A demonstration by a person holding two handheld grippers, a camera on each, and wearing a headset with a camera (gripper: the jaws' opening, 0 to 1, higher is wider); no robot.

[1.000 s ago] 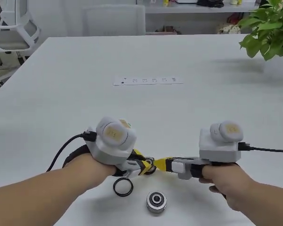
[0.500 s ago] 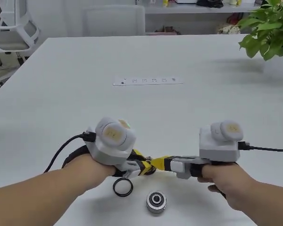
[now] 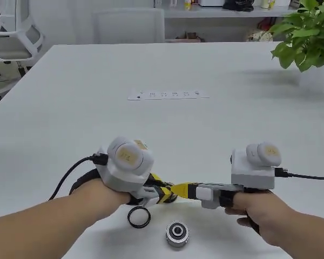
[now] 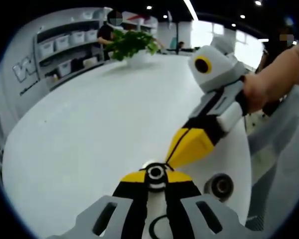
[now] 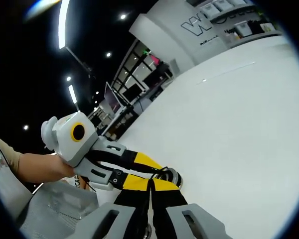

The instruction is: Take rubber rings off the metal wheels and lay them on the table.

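My left gripper (image 3: pixel 163 195) is shut on a small metal wheel (image 4: pixel 155 173), holding it low over the white table (image 3: pixel 167 140). My right gripper (image 3: pixel 177 190) comes in from the right, its yellow jaws together and their tip against that wheel's rim (image 5: pixel 170 176). Whether the tip pinches a rubber ring there is hidden. A loose black rubber ring (image 3: pixel 139 217) lies flat on the table just in front of the left gripper. A second metal wheel (image 3: pixel 177 233) stands beside it, also seen in the left gripper view (image 4: pixel 220 185).
A white power strip (image 3: pixel 167 95) lies mid-table. A potted plant (image 3: pixel 305 32) stands at the far right and an office chair (image 3: pixel 16 27) at the far left. Black cables (image 3: pixel 70 175) trail from both grippers.
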